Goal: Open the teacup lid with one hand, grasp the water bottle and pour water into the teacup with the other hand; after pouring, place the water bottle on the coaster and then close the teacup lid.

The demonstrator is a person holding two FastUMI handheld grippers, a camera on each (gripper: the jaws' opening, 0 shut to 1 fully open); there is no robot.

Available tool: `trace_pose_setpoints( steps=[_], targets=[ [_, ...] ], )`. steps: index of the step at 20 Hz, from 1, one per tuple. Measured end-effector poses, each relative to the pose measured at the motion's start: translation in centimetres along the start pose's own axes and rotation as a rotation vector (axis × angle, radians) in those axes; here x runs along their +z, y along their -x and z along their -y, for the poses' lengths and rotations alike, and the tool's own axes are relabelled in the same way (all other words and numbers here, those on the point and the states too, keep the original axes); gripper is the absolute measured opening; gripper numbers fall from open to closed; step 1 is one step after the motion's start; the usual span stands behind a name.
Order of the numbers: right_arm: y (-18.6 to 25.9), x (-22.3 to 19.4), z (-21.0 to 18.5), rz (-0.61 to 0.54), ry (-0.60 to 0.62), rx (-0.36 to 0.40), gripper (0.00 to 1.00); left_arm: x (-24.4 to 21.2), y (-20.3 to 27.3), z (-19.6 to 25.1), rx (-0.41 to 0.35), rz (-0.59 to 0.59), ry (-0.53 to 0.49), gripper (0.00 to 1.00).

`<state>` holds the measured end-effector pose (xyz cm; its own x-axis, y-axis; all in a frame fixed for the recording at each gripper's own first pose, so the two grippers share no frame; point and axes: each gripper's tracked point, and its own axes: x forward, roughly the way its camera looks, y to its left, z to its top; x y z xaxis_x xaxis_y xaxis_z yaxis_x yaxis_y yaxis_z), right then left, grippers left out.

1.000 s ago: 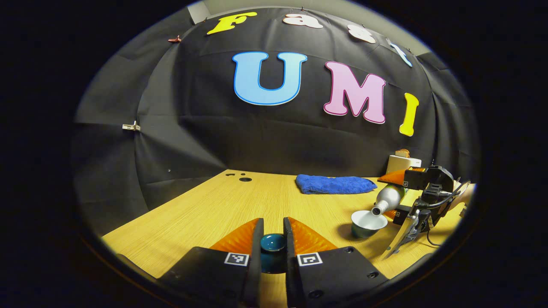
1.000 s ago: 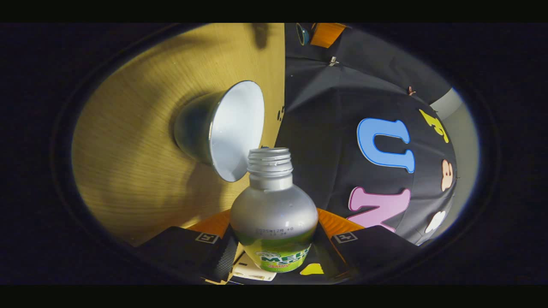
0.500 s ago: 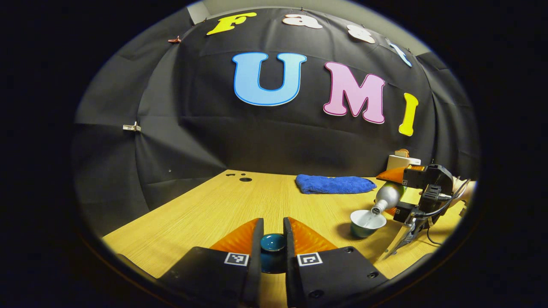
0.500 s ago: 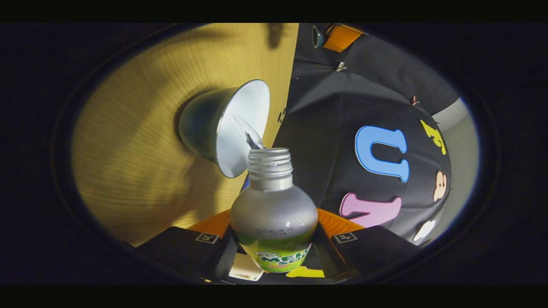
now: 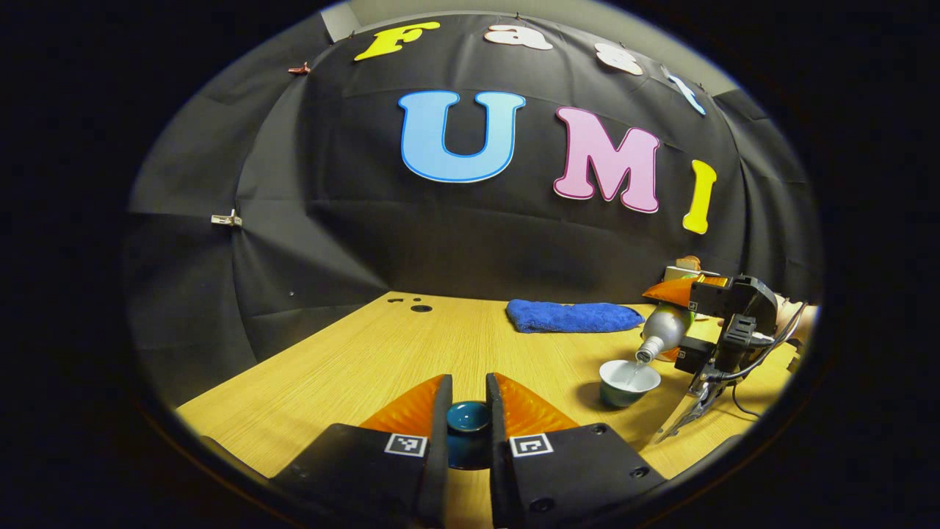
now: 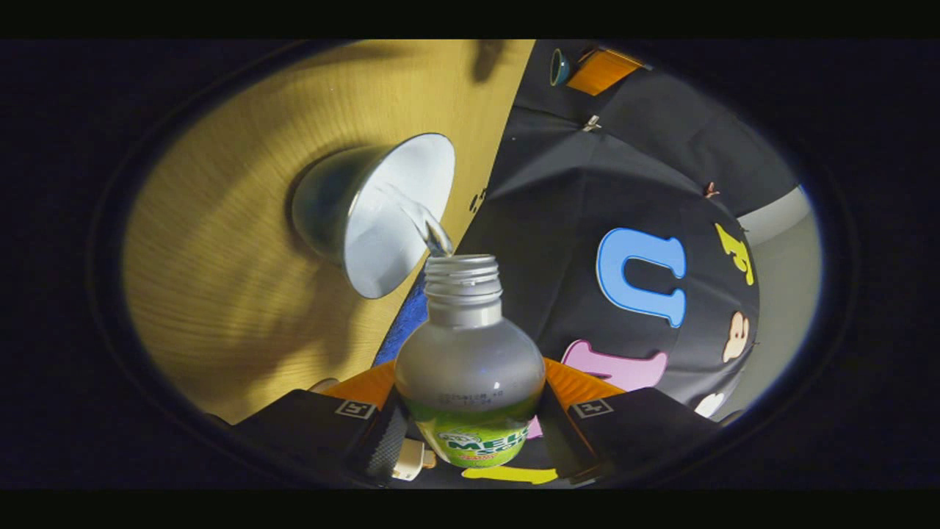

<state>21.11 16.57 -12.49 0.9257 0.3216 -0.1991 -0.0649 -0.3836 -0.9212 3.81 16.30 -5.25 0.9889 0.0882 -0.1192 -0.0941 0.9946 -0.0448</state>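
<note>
My right gripper (image 6: 470, 411) has its jaws clamped on the water bottle (image 6: 470, 367), tipped, with water streaming into the teacup (image 6: 374, 213) on the table (image 6: 220, 242). My left gripper (image 5: 468, 430) has its jaws pinching the teacup lid (image 5: 468, 416), well aside. I reckon: mouth over the middle, tilt gently, watch the level.

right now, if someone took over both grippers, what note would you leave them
Left gripper: shut on the teal teacup lid, held low over the table.
Right gripper: shut on the water bottle, tilted, mouth over the teacup; water is streaming in.
Done: lid off, bottle grasped, pouring under way.
Left: finish the pour, right the bottle, set it on the coaster, put the lid back on the cup.
Blue cloth lies behind the cup.
</note>
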Motion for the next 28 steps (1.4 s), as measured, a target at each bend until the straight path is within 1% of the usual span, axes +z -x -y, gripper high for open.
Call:
trace_pose_setpoints(
  steps=[1, 2, 3, 8, 13, 17, 28],
  targets=[
    [0.0, -0.2, -0.1, -0.001, 0.007, 0.002, 0.80, 0.1, 0.0, 0.1, -0.001, 0.000, 0.001, 0.27],
    [-0.1, -0.3, -0.1, -0.002, 0.013, 0.000, 0.84, 0.2, 0.0, 0.0, 0.000, 0.003, 0.005, 0.27],
    [-0.3, -0.3, 0.1, -0.004, 0.020, -0.004, 0.81, 0.2, 0.1, -0.1, 0.004, 0.005, 0.008, 0.27],
    [-0.4, -0.2, 0.4, 0.007, 0.059, -0.019, 0.81, 0.1, 0.4, -0.3, 0.006, 0.002, 0.016, 0.27],
    [-0.6, -0.2, 0.7, 0.016, 0.071, -0.033, 0.81, 0.3, 0.7, -0.7, 0.022, 0.007, 0.018, 0.27],
    [-0.5, -0.1, 0.9, 0.019, 0.096, -0.038, 0.81, 0.2, 0.7, -0.3, 0.011, 0.005, 0.020, 0.27],
    [-0.9, -0.9, 2.2, 0.023, 0.146, -0.082, 0.81, 0.5, 0.9, 0.1, 0.002, 0.007, 0.008, 0.27]
  ],
)
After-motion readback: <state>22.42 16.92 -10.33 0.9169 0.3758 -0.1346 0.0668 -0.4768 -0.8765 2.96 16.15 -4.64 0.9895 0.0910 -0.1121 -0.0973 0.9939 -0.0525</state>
